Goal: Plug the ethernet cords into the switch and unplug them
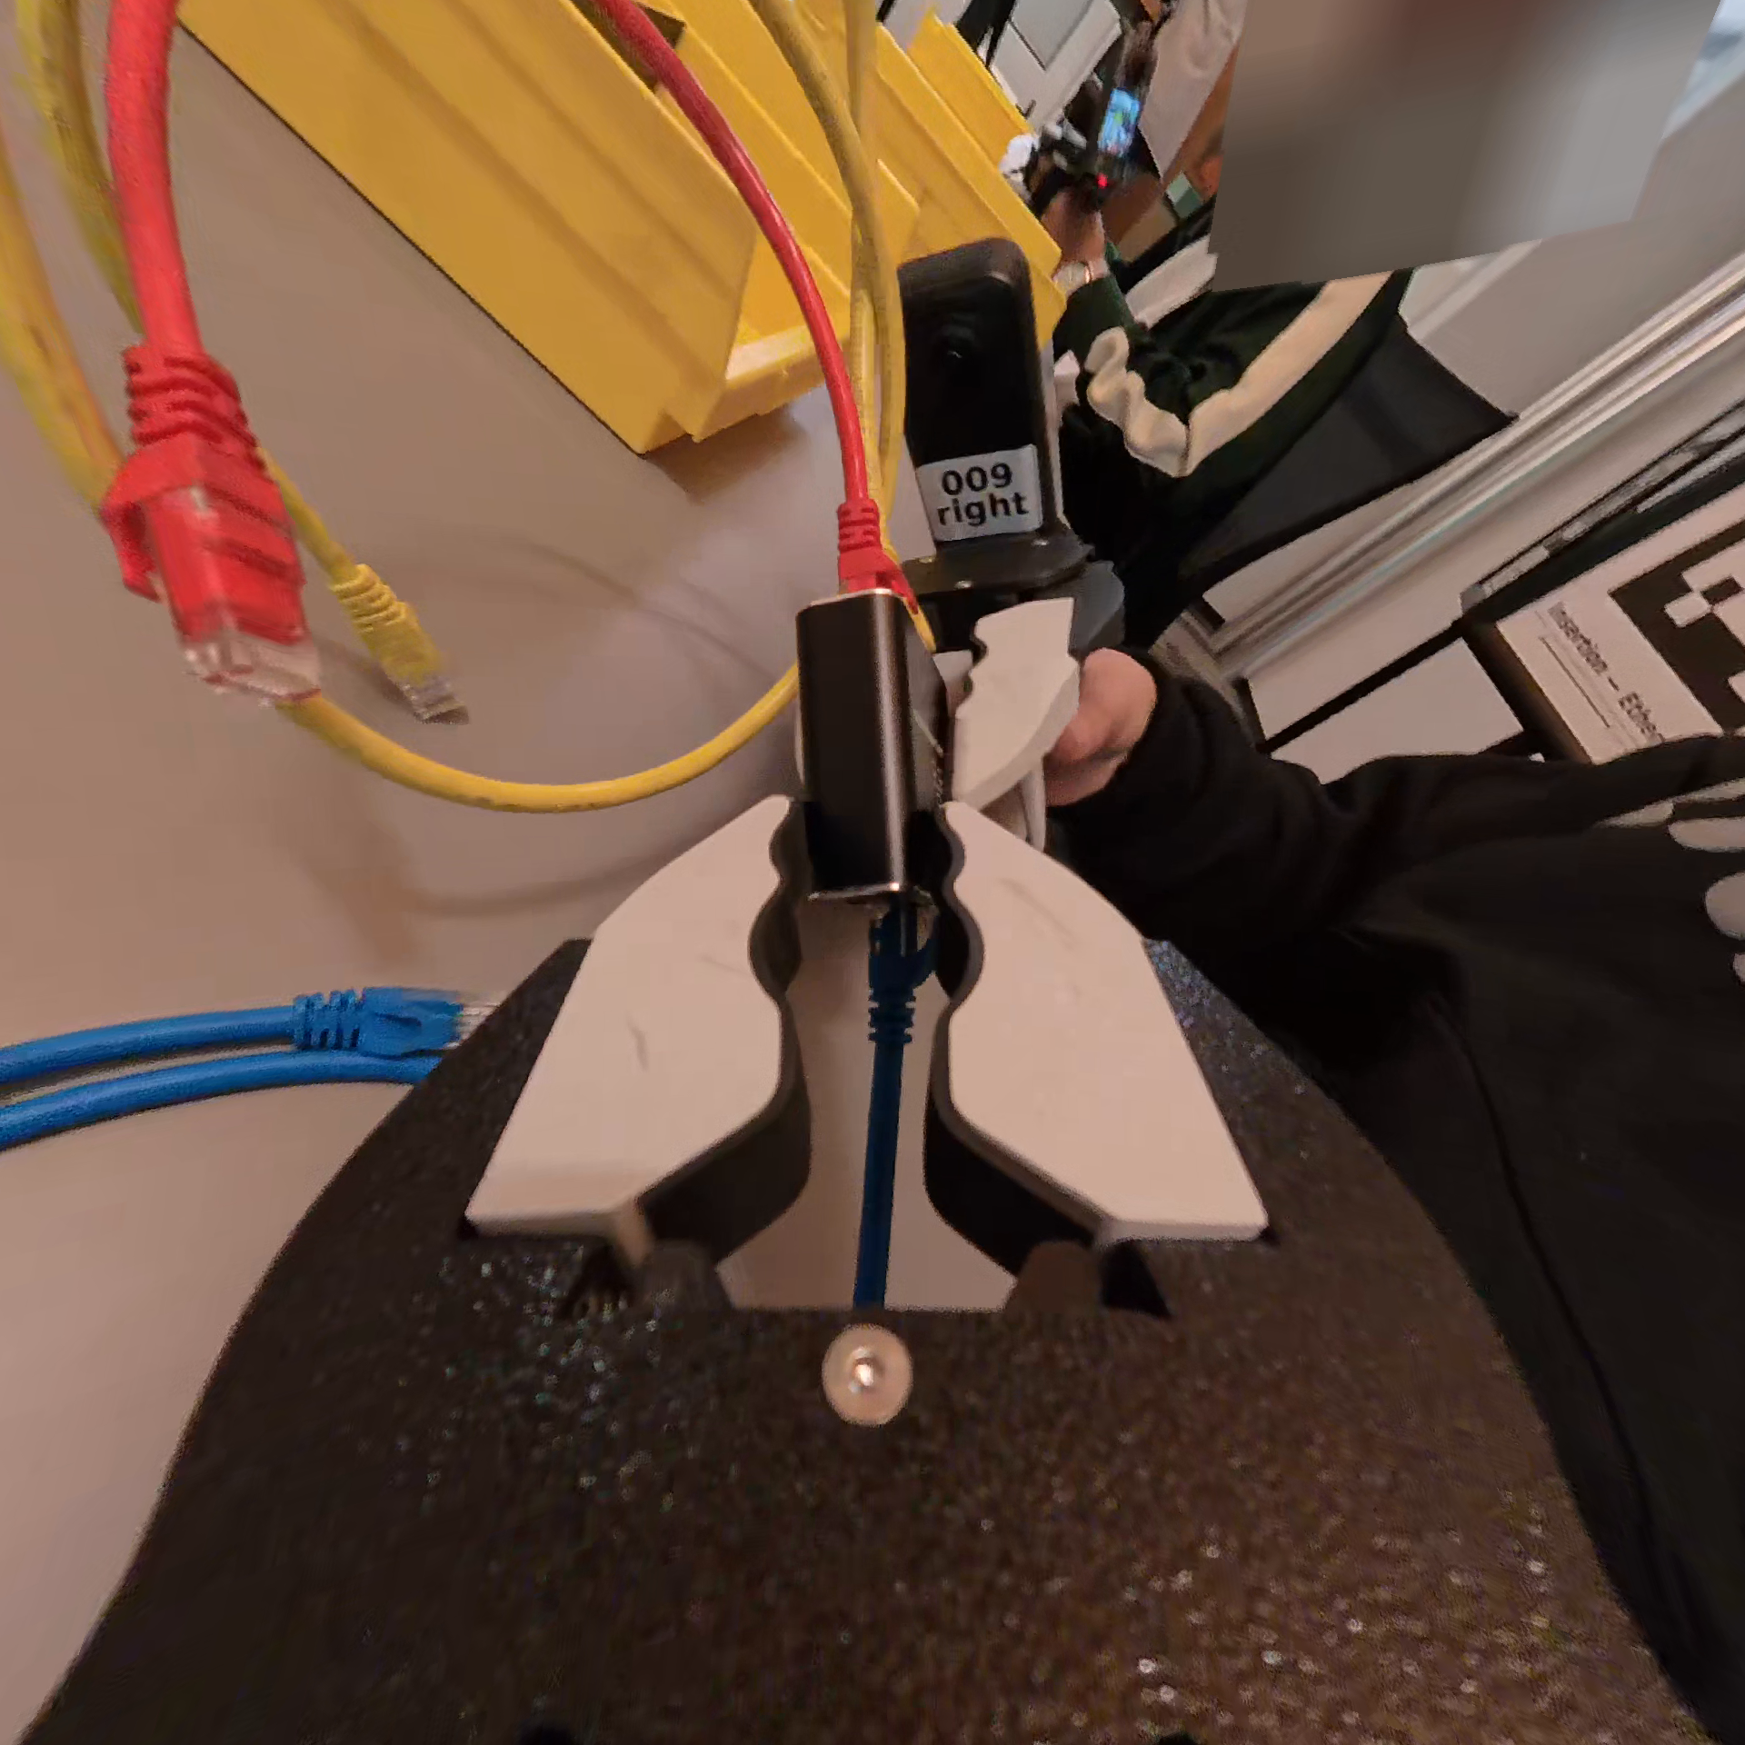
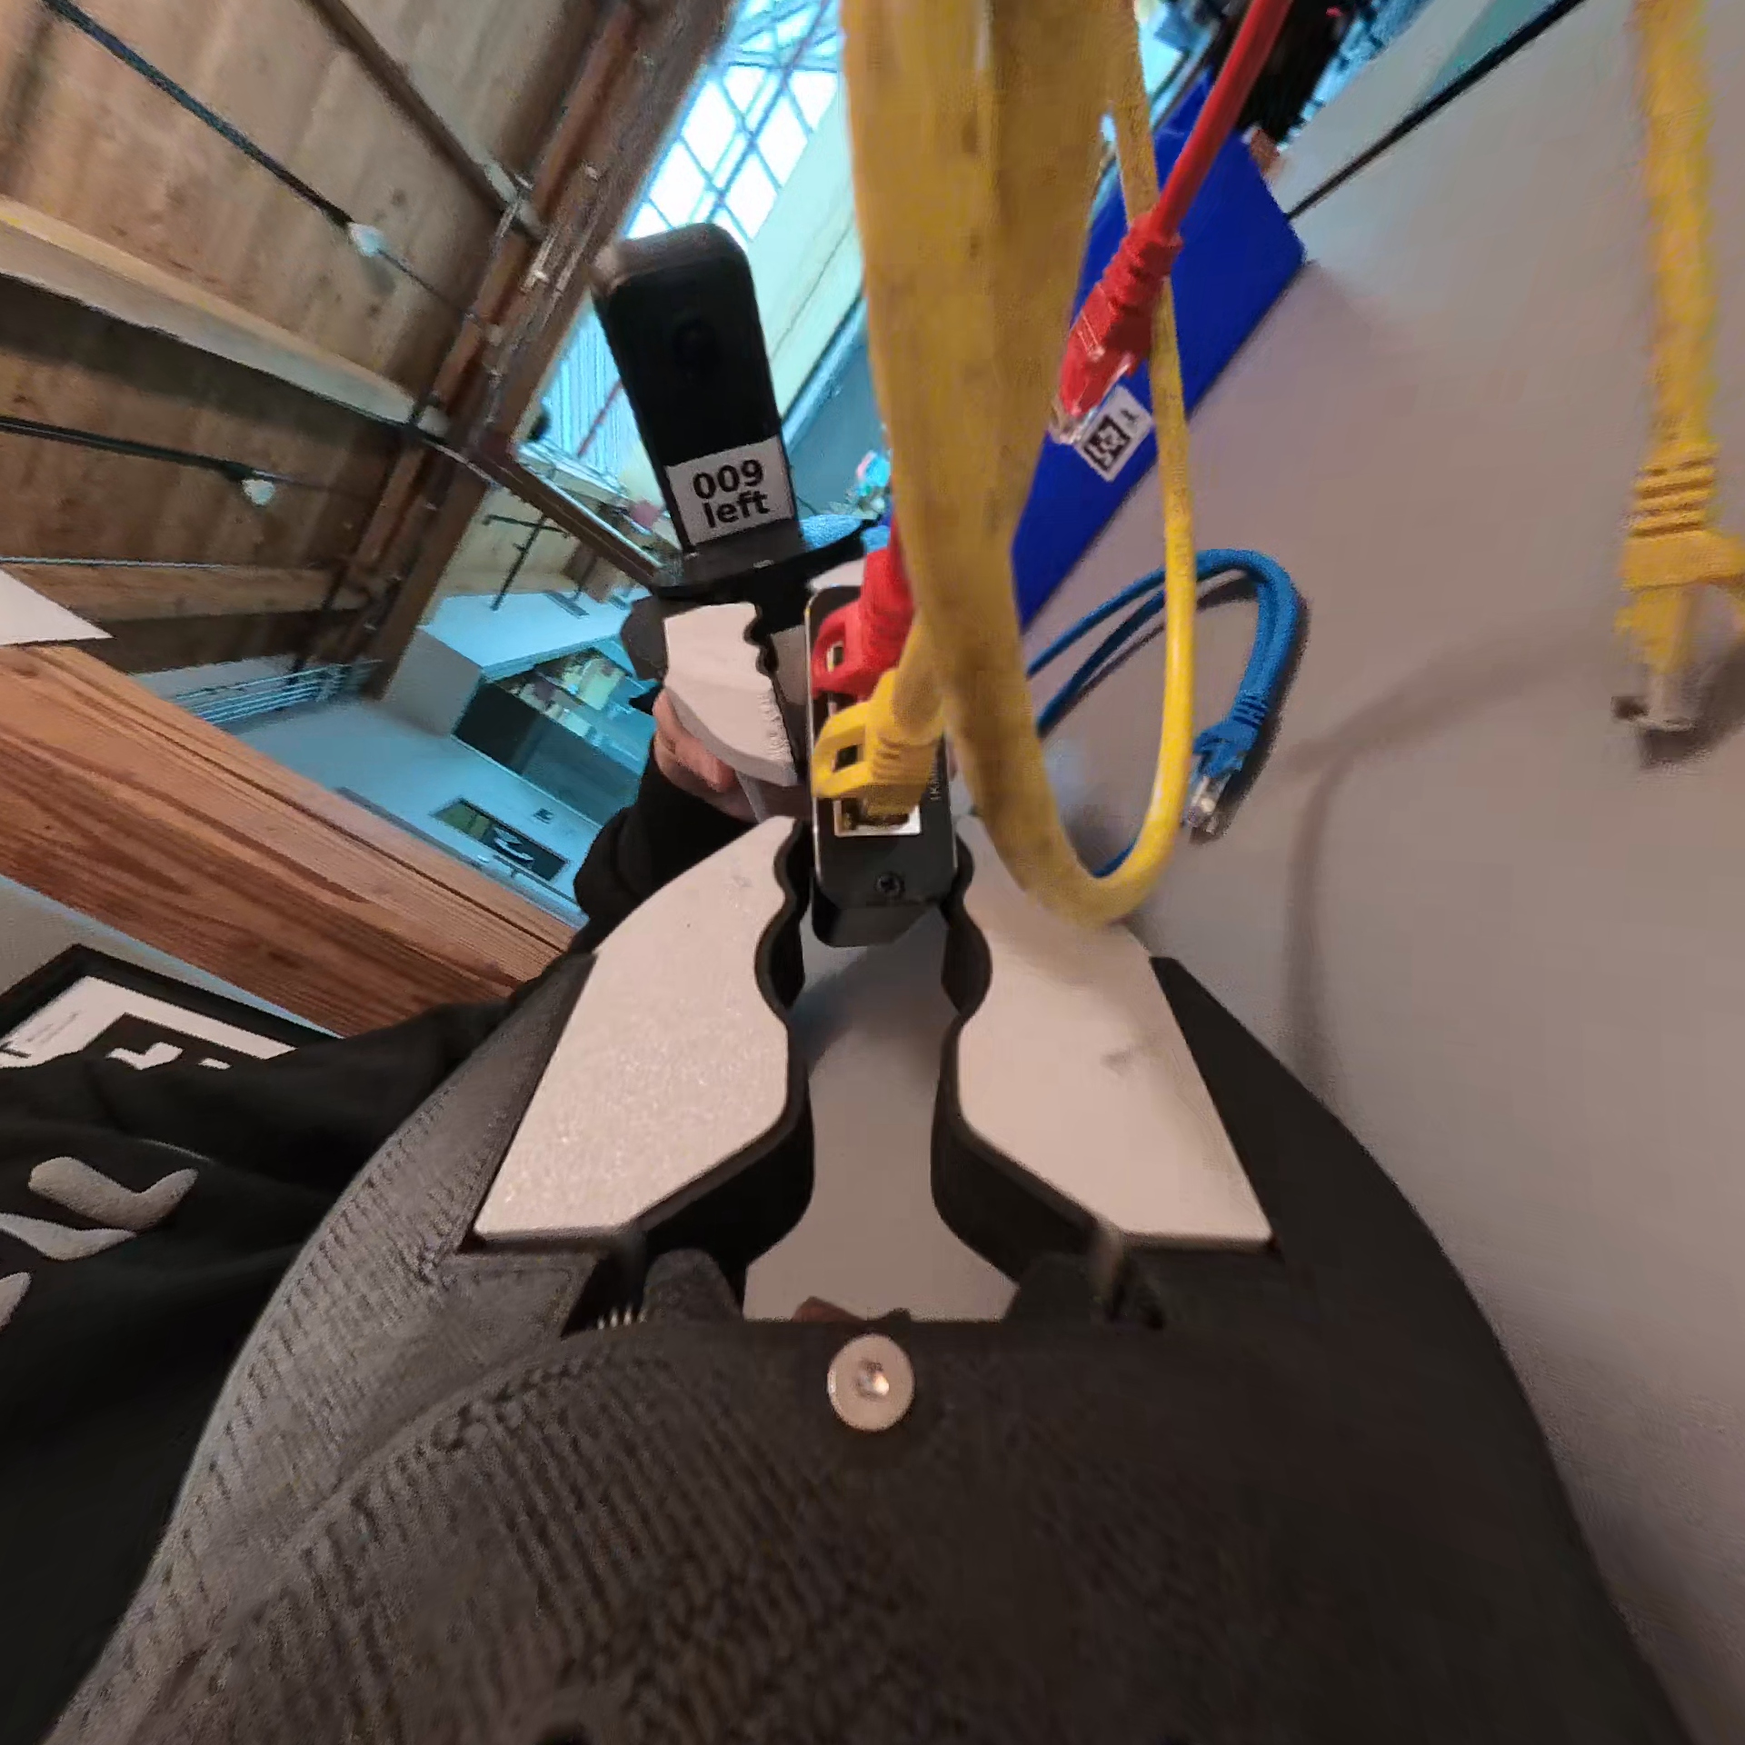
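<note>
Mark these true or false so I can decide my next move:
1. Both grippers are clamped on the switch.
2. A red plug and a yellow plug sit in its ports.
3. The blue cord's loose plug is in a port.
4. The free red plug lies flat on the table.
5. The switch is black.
1. True: the left gripper and the right gripper each pinch an end of the switch.
2. True: the red plug and the yellow plug are seated side by side.
3. False: the blue plug lies on the table.
4. False: the free red plug dangles in the air.
5. True.
</note>
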Motion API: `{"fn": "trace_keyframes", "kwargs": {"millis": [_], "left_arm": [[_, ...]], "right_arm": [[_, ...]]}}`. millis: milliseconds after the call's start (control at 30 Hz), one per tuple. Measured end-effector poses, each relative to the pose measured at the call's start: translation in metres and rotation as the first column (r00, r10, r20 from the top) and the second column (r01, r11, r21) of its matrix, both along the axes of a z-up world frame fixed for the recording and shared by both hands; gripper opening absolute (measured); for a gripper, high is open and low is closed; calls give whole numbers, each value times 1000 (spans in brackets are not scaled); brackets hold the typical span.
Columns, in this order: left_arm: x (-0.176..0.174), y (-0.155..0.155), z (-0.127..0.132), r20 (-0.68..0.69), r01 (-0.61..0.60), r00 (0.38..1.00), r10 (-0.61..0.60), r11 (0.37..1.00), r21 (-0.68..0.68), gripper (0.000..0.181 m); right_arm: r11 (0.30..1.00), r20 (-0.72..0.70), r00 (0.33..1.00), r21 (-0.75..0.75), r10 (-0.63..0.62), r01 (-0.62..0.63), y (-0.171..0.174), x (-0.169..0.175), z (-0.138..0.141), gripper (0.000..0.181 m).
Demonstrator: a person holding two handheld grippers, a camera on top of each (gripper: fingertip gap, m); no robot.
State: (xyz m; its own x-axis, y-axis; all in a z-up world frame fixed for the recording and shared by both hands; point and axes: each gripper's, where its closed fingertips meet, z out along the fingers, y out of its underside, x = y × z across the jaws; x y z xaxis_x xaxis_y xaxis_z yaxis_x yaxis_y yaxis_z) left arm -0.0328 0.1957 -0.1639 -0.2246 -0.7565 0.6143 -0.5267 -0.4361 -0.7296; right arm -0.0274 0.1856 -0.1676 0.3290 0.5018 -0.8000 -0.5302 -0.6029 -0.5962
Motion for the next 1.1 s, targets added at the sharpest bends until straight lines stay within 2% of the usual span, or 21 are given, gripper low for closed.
{"fn": "trace_keyframes", "kwargs": {"millis": [133,200,233,367,433,500,533,600,633,700,733,833,900,933,1033,1100], "left_arm": [[0,-4,9,39,31,999,-33,998,57,23],[-1,-8,12,42,66,997,-70,993,99,23],[-2,-11,11,34,87,995,-92,989,121,23],[-5,-17,10,3,130,991,-131,981,145,23],[-3,-14,10,22,114,992,-121,975,190,24],[3,-5,16,90,27,994,-55,956,291,24],[6,3,20,132,-53,991,3,926,374,19],[6,11,43,276,-210,959,71,829,518,22],[4,8,57,344,-272,936,79,782,561,30],[0,4,78,419,-390,897,141,698,601,60],[-2,1,82,427,-424,889,168,654,627,72],[-4,-23,78,437,-418,894,101,545,727,78],[-3,-30,59,406,-376,913,42,475,796,79],[-2,-25,50,392,-373,918,52,446,814,80],[-4,-13,37,397,-382,916,57,428,819,79],[-6,-12,34,384,-348,923,17,460,817,77]], "right_arm": [[998,-103,995,63,16,-10,-4,4,16,25],[998,-143,990,63,13,-4,-4,6,20,32],[996,-130,991,85,35,-24,-6,5,21,25],[990,-37,997,131,63,-58,-12,1,18,23],[993,-96,995,119,34,-22,-8,5,20,24],[998,-192,981,43,-26,35,0,13,17,24],[998,-235,970,7,-55,58,2,18,14,24],[992,-385,914,-63,-127,111,7,30,14,24],[988,-467,871,-90,-153,125,8,36,16,24],[973,-558,798,-152,-228,172,12,48,16,23],[973,-565,792,-154,-230,173,12,49,16,24],[979,-545,815,-147,-197,138,10,40,20,23],[987,-504,851,-127,-149,98,6,29,24,23],[989,-485,864,-117,-134,87,4,25,27,23],[995,-376,924,-94,-75,43,-1,13,24,22],[997,-356,935,-70,2,-29,-7,6,27,24]]}}
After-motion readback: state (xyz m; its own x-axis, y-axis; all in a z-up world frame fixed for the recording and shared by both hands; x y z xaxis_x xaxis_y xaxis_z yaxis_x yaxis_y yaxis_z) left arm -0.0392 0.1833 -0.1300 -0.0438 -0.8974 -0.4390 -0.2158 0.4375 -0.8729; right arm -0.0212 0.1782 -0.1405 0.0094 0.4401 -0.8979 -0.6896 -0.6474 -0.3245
